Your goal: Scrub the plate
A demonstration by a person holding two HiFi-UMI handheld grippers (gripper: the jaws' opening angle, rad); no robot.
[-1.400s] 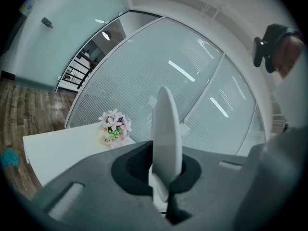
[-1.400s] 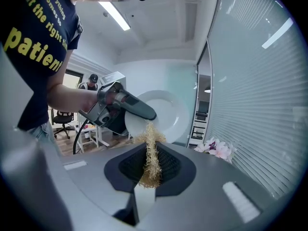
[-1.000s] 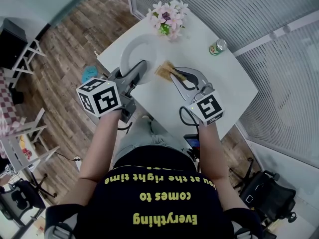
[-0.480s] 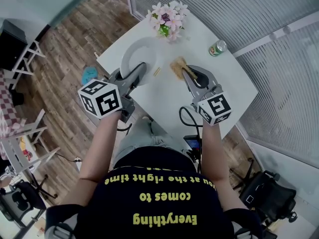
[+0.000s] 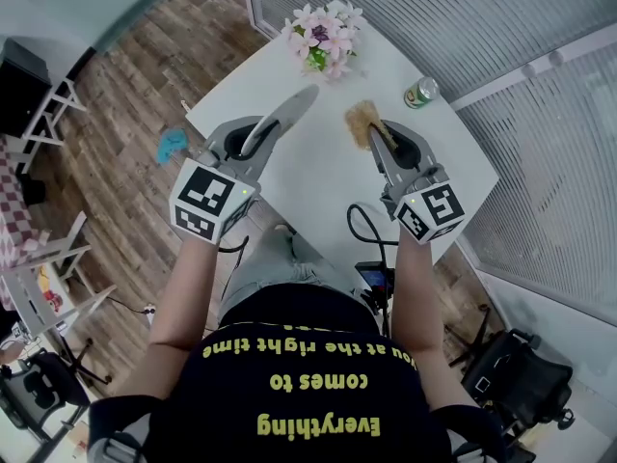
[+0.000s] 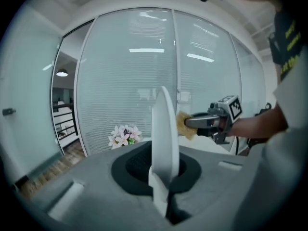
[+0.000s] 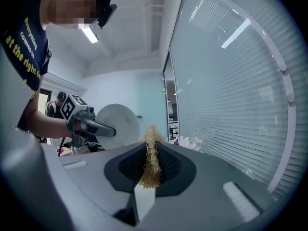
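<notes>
A white plate [image 5: 289, 114] is off the table and tilted up on edge, with my left gripper [image 5: 258, 141] shut on its rim. In the left gripper view the plate [image 6: 164, 129] stands edge-on between the jaws. My right gripper [image 5: 378, 135] is shut on a tan scouring pad [image 5: 361, 117], held above the table to the right of the plate and apart from it. In the right gripper view the pad [image 7: 151, 160] sticks up between the jaws, and the plate's face [image 7: 118, 124] shows beyond it at the left.
The small white table [image 5: 424, 152] has a bunch of pink and white flowers [image 5: 326, 35] at its far edge and a green can [image 5: 421, 92] at the far right. A blue object [image 5: 174, 141] lies on the wooden floor at the left. Glass walls with blinds stand behind.
The plate has come up off the table and rolled onto its edge in the left gripper. The right gripper has carried the pad to the right, away from the plate.
</notes>
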